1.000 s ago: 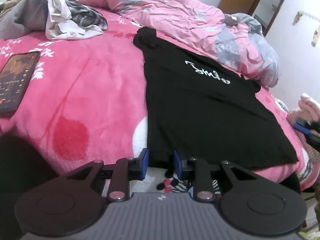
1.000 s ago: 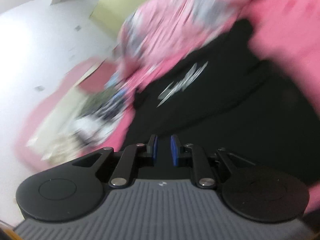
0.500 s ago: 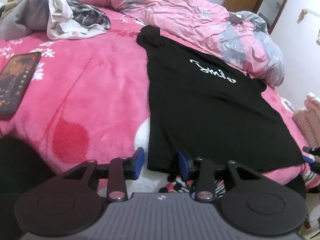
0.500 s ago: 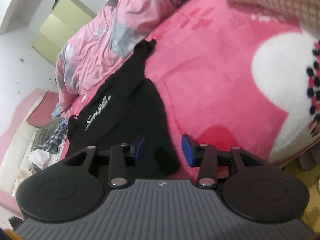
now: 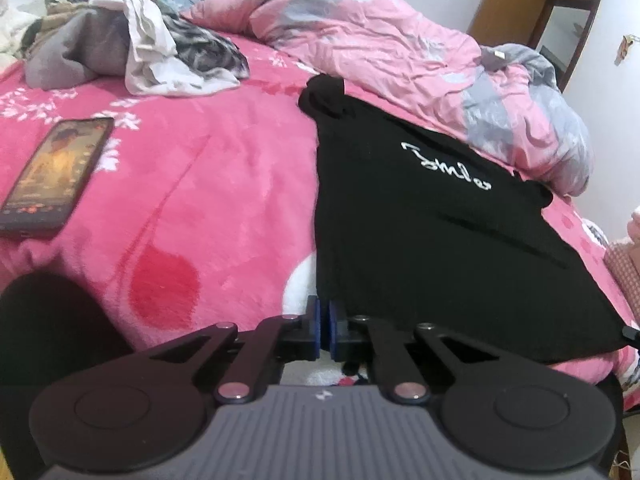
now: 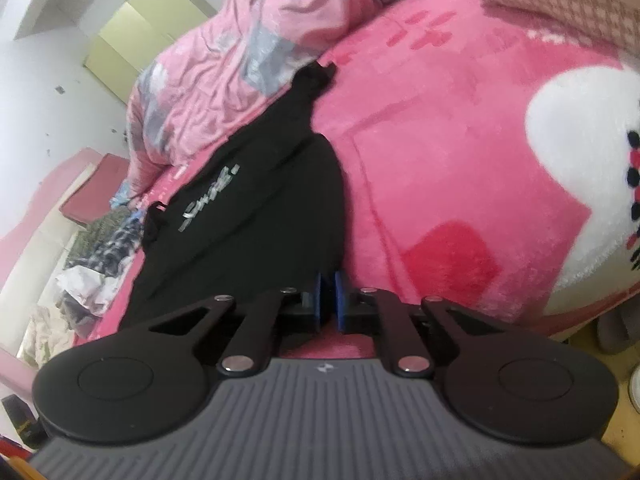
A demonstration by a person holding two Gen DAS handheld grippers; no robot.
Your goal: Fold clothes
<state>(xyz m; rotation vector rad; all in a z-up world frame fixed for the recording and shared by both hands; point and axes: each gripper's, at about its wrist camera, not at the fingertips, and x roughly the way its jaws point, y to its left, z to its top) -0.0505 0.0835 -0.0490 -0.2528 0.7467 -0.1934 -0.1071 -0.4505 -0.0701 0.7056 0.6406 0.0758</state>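
Observation:
A black T-shirt with white script lies flat, front up, on the pink blanket. In the left wrist view my left gripper is closing its jaws on the shirt's near left hem corner, and the blue pads pinch the cloth. The right wrist view shows the same T-shirt stretching away to the left. There my right gripper is closing on the near right hem corner, with black fabric squeezed between its blue pads.
A phone lies screen up at the left of the bed. A heap of loose clothes sits at the back left, a bunched pink and grey duvet behind the shirt. The bed's edge is right under both grippers.
Both grippers went from jaws apart around the hem corners to pinched on them. The right gripper swung down to the shirt's corner; the left barely moved.

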